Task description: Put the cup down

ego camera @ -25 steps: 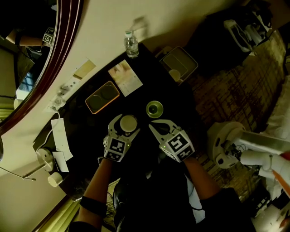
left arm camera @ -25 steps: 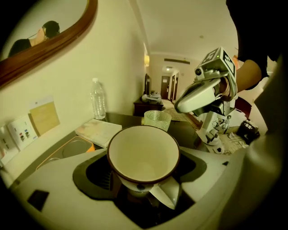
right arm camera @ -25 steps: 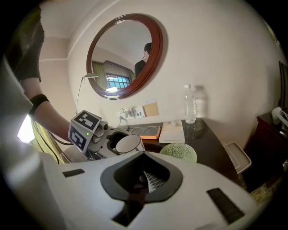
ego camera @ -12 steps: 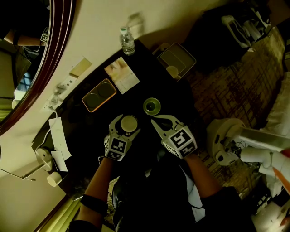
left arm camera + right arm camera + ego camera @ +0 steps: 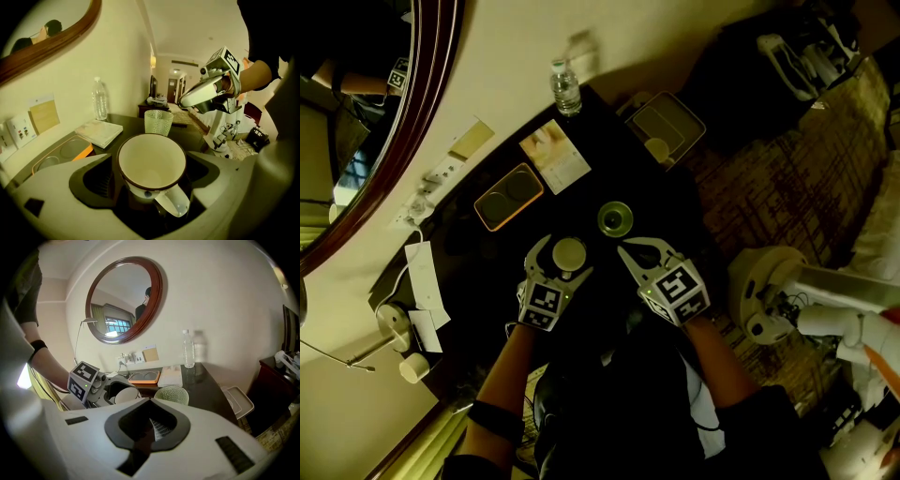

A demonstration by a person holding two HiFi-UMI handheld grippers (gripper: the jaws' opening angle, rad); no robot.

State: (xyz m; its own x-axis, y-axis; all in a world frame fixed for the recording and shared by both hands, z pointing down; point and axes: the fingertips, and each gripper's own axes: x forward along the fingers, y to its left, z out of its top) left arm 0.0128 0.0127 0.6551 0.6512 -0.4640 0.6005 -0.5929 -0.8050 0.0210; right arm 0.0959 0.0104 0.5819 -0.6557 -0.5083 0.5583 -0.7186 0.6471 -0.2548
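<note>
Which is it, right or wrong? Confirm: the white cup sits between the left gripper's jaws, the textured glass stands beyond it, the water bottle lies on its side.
Wrong: the water bottle stands upright, not on its side, as the left gripper view shows. The white cup does sit between the left gripper's jaws, which have just been opening, the textured glass beyond.

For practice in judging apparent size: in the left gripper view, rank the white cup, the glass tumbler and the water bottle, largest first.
1. white cup, though it is nearest the camera.
2-3. glass tumbler and water bottle: too alike to rank; tumbler wider, bottle taller.
</note>
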